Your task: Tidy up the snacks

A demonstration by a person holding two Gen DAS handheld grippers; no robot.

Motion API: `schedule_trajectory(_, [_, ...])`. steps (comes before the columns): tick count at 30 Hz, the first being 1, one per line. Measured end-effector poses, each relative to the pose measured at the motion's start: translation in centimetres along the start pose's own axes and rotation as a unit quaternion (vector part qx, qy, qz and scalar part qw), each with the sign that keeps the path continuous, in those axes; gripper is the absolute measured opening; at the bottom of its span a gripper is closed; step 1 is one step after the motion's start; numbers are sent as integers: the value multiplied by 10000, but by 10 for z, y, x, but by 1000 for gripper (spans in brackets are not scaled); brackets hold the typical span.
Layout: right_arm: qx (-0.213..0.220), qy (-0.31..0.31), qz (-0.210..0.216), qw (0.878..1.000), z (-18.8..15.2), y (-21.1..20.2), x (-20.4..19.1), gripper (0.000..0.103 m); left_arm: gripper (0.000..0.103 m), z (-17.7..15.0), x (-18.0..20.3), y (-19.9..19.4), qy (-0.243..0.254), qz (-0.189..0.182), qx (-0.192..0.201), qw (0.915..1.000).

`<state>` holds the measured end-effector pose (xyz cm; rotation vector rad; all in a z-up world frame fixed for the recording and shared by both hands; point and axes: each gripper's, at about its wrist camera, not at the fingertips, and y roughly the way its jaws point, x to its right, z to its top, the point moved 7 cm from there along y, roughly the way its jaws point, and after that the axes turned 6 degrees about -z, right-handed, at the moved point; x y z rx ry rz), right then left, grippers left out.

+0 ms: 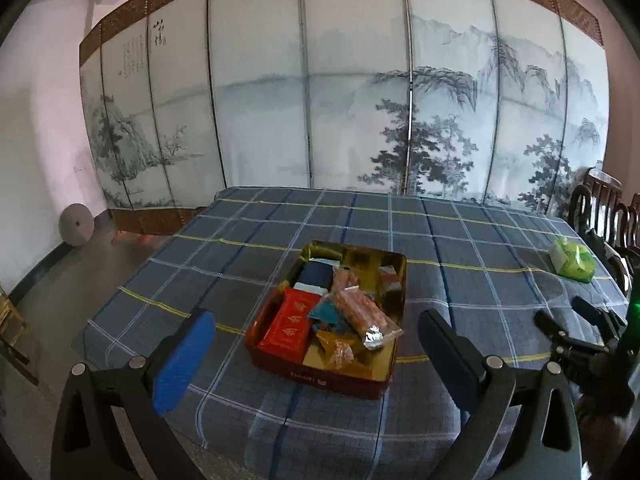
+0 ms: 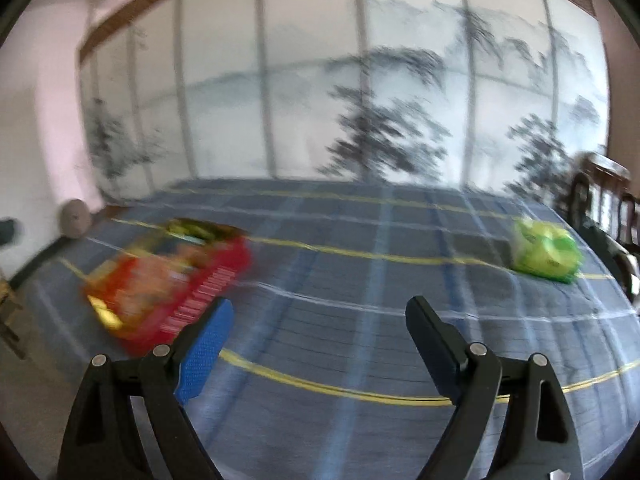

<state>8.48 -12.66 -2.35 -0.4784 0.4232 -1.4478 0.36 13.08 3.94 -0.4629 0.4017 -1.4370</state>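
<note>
On the table's near middle: red rectangular tin (image 1: pixel 320 376), snacks (image 1: pixel 344 312) piled loosely inside.
Far right edge: green plastic snack packet (image 2: pixel 544 252), outside tin.
Left gripper (image 1: pixel 316 344): jaws wide, empty.
Right gripper (image 2: pixel 320 324): jaws wide, empty.
Progress: most seem boxed; green packet left, likely last.

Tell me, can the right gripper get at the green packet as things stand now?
Probably yes. The right gripper is open and empty, and only bare tablecloth lies between it and the green packet, which sits alone toward the right.
</note>
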Motion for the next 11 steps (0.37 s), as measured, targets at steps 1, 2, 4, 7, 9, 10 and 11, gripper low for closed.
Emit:
schedule_trajectory(1, [-73, 31, -120, 9999, -3, 9, 14, 86, 103, 1, 0, 4, -1, -13, -5, 10000])
schedule_trajectory(2, [-178, 60, -277, 9994, -7, 20, 31, 86, 103, 2, 0, 6, -16, 7, 5, 10000])
schedule_trajectory(4, [-513, 109, -649, 9965, -16, 45, 65, 86, 103, 5, -3, 12, -10, 194, 20, 9998])
schedule_trajectory(7, [-1042, 284, -982, 9893, -30, 79, 111, 86, 103, 6, -4, 23, -17, 212, -107, 9997])
schedule_trajectory(9, [-1314, 394, -1249, 9826, -37, 97, 137, 86, 103, 6, -6, 29, -55, 209, -238, 9995])
schedule_trajectory(10, [-1414, 465, -1329, 9799, -40, 103, 147, 86, 103, 5, -8, 34, -109, 216, -351, 9991])
schedule_trajectory(11, [-1476, 551, -1378, 9778, -41, 110, 157, 86, 103, 5, -10, 36, -137, 217, -420, 9988])
